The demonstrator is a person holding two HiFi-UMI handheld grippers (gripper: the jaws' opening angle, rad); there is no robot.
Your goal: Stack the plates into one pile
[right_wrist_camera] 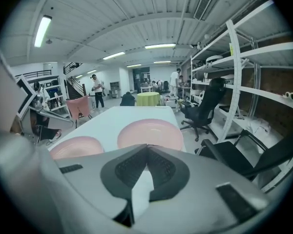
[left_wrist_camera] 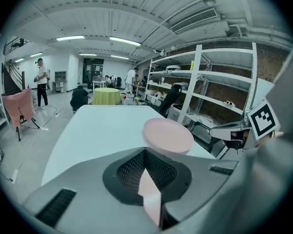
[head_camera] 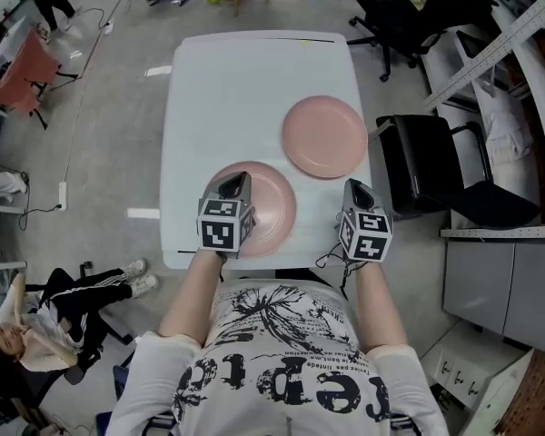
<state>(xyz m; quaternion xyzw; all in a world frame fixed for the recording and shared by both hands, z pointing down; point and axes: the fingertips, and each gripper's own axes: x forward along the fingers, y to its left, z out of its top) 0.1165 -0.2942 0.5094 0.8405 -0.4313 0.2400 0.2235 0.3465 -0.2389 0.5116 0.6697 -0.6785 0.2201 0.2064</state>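
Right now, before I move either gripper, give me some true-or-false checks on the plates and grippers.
1. Two pink plates lie on the table: a nearer plate and a farther plate. True.
2. The plates are already in one pile. False: each lies flat on the table, neither on the other.
3. The left gripper is over the nearer plate. True.
4. The right gripper holds the farther plate. False: it is shut on nothing, near the table's front right edge.
5. The left gripper is wide open. False: it is shut, with nothing gripped.
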